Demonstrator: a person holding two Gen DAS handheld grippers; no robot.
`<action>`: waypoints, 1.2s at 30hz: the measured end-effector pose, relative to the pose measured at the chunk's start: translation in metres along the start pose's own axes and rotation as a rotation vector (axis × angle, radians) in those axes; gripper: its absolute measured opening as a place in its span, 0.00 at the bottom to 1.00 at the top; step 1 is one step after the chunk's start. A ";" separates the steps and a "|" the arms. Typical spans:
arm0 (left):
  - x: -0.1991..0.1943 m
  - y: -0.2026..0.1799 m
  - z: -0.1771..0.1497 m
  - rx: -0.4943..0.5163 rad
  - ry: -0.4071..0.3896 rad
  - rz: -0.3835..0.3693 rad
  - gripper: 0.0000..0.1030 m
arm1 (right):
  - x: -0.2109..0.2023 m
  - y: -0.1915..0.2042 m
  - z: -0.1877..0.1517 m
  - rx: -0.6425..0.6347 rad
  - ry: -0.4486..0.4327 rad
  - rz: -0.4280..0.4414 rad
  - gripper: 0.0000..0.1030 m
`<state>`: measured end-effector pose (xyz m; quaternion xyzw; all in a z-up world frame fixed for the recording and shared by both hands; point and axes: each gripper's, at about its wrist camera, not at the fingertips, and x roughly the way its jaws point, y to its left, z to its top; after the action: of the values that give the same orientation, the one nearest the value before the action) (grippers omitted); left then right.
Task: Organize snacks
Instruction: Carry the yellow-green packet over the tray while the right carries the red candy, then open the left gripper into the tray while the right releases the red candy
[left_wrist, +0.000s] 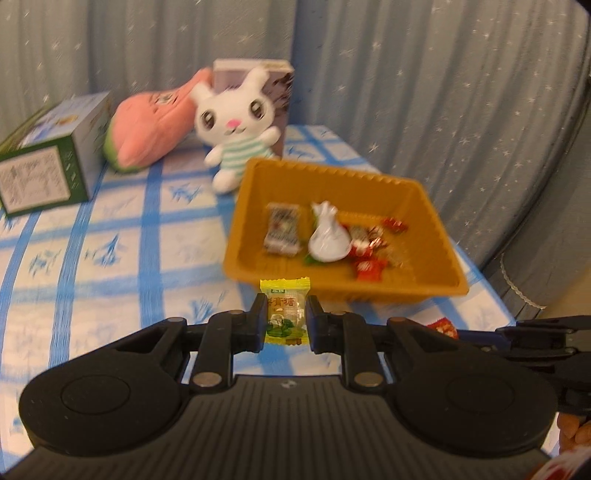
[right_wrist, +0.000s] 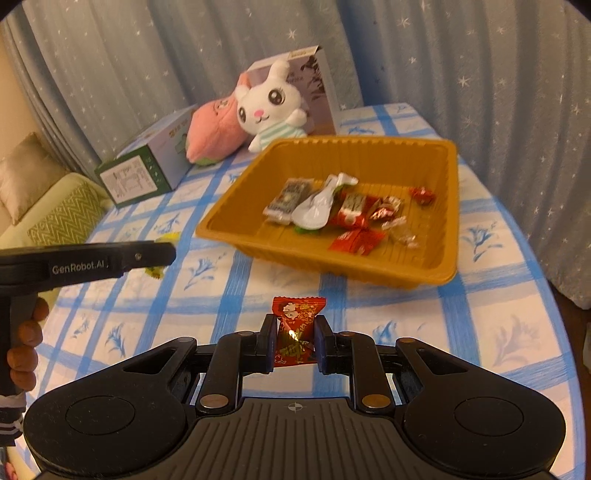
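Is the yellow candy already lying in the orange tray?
No, the yellow candy is pinched in the left tool, short of the orange tray.

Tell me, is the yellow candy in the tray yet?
Not yet: yellow candy sits clamped in the left gripper, short of the tray.

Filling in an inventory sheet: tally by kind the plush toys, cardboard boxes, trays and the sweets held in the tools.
Plush toys: 2 (white rabbit plush, pink watermelon-slice plush)
Cardboard boxes: 2 (green-and-white box lying flat, grey upright box)
Trays: 1 (orange plastic tray)
Held sweets: 2 (yellow-wrapped sweet in left tool, red-wrapped sweet in right tool)
Total: 7
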<state>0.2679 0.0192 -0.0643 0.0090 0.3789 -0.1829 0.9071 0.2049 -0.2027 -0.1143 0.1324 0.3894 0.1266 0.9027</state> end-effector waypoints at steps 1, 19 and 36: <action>0.002 -0.002 0.005 0.007 -0.006 -0.003 0.18 | -0.001 -0.002 0.003 0.000 -0.006 -0.001 0.20; 0.086 -0.017 0.060 0.050 0.043 0.024 0.19 | -0.008 -0.047 0.051 0.038 -0.098 -0.040 0.20; 0.123 -0.016 0.054 0.053 0.150 0.045 0.19 | 0.008 -0.066 0.069 0.037 -0.087 -0.048 0.20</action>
<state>0.3788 -0.0436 -0.1090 0.0552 0.4406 -0.1711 0.8795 0.2696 -0.2712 -0.0966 0.1450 0.3553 0.0919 0.9189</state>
